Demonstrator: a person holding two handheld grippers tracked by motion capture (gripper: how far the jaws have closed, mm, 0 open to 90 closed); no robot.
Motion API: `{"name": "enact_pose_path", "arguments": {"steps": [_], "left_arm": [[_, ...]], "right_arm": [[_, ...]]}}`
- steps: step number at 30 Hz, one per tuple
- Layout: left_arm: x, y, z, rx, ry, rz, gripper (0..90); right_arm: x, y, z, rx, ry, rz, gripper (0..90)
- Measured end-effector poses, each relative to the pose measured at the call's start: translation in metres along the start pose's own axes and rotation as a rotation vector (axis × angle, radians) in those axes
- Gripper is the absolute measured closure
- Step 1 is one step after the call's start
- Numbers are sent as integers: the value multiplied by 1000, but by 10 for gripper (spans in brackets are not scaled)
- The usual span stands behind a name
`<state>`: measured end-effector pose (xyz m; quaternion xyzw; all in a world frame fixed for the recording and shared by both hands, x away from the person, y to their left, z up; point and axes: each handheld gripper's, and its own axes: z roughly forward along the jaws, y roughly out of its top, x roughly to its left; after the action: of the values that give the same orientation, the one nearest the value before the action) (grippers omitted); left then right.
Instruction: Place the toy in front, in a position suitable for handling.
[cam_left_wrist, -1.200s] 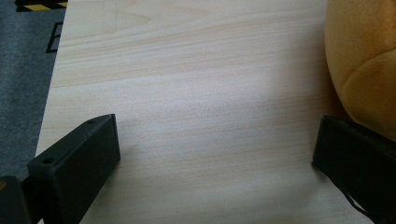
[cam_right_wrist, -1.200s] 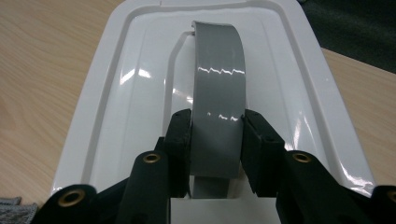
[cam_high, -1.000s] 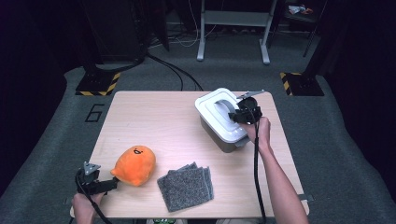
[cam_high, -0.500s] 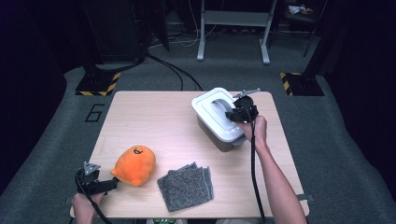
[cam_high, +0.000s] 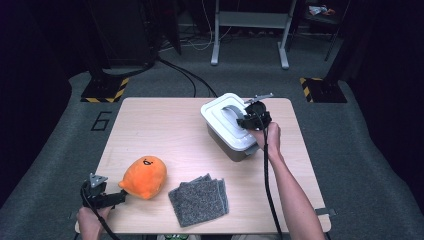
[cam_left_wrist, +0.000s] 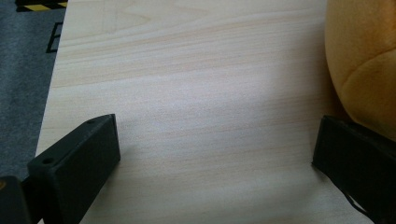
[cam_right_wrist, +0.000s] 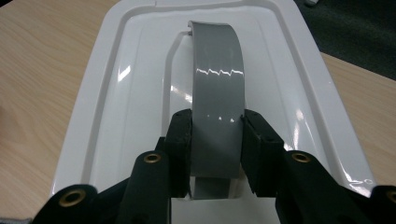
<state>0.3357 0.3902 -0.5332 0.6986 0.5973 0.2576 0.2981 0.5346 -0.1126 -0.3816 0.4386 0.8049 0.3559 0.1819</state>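
A grey box (cam_high: 234, 148) with a white lid (cam_high: 218, 120) stands at the table's back right. My right gripper (cam_high: 245, 121) is shut on the lid's grey arched handle (cam_high: 231, 112), and the lid sits slightly askew over the box. In the right gripper view both pads (cam_right_wrist: 181, 140) press the sides of the handle (cam_right_wrist: 217, 79) above the lid (cam_right_wrist: 135, 70). An orange plush toy (cam_high: 145, 176) lies at the front left. My left gripper (cam_high: 117, 197) rests open just left of it, and the plush (cam_left_wrist: 364, 60) bulges beside one jaw of this gripper (cam_left_wrist: 215, 149).
A folded grey cloth (cam_high: 198, 199) lies near the front edge, right of the plush. Bare wooden tabletop (cam_high: 165, 130) spreads between the plush and the box. Dark floor, cables and stand legs surround the table.
The right gripper has shifted the lid a little, so it now sits lifted and askew on the box. The left gripper and the plush have not moved.
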Motion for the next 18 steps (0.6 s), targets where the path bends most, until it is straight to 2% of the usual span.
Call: {"name": "enact_pose_path", "arguments": {"steps": [1, 4, 14, 18], "left_arm": [[0, 0, 0, 0, 0, 0, 0], [0, 0, 0, 0, 0, 0, 0], [0, 0, 0, 0, 0, 0, 0], [0, 0, 0, 0, 0, 0, 0]], "right_arm": [[1, 1, 1, 2, -1, 9, 657], [3, 4, 3, 5, -3, -12, 656], [10, 9, 10, 1, 7, -6, 658], [12, 11, 13, 2, 11, 16, 658]]}}
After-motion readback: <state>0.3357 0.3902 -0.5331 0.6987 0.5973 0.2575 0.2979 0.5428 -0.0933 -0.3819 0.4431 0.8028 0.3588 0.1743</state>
